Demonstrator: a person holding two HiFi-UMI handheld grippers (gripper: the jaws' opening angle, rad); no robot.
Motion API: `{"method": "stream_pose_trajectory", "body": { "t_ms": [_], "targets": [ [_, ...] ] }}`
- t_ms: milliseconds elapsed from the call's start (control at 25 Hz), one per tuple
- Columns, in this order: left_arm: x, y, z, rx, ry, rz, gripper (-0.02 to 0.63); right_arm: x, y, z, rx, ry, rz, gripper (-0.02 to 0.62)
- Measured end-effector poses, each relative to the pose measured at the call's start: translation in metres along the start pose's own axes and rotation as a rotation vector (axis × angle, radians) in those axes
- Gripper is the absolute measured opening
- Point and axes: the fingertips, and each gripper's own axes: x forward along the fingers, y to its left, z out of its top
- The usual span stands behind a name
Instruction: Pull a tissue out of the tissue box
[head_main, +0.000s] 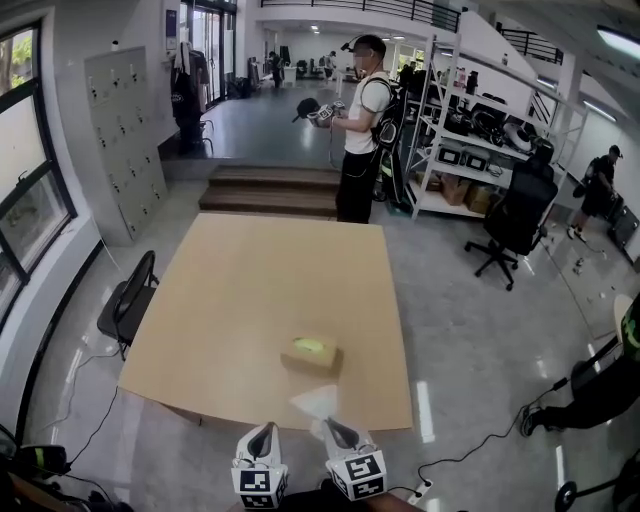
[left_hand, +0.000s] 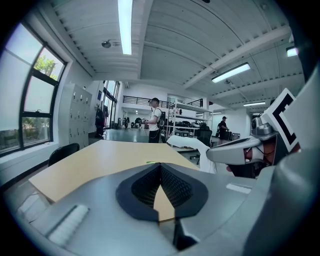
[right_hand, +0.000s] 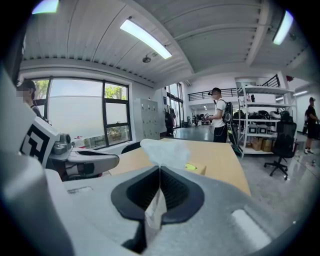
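- Jaws of the right gripper (right_hand: 159, 169) are pressed together on the tissue (right_hand: 162, 149); the sheet fans out above the pinch and hangs below it, a firm nip that likely keeps such thin paper from slipping
- Left gripper (left_hand: 160, 166) has its jaws closed on nothing; it hovers beside, apparently spare
- Tissue box (head_main: 311, 355) sits on the desk (head_main: 250, 290) near its front edge; the tissue looks clear of it, so the pull seems done

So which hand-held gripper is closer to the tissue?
Right. The right hand-held gripper is shut on the tissue itself; the left hand-held gripper sits off to the tissue's left, jaws together, not touching it.
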Motion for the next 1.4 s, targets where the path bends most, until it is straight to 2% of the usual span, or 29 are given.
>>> {"method": "stream_pose_trajectory", "body": {
  "t_ms": [560, 1240, 1400],
  "targets": [
    [-0.018, -0.015, -0.01, -0.013, 0.03, -0.031, 0.018, -0.021, 0.012, -0.023, 0.017, 0.042, -0.016, -0.005],
    [-0.021, -0.018, -0.017, 0.009, 0.032, -0.058, 0.018, -0.029, 0.012, -0.021, 0.029, 0.044, -0.029, -0.008],
    [-0.02, -0.021, -0.005, -0.004, 0.026, -0.055, 0.018, -0.031, 0.009, -0.018, 0.027, 0.038, -0.035, -0.008]
  ]
}}
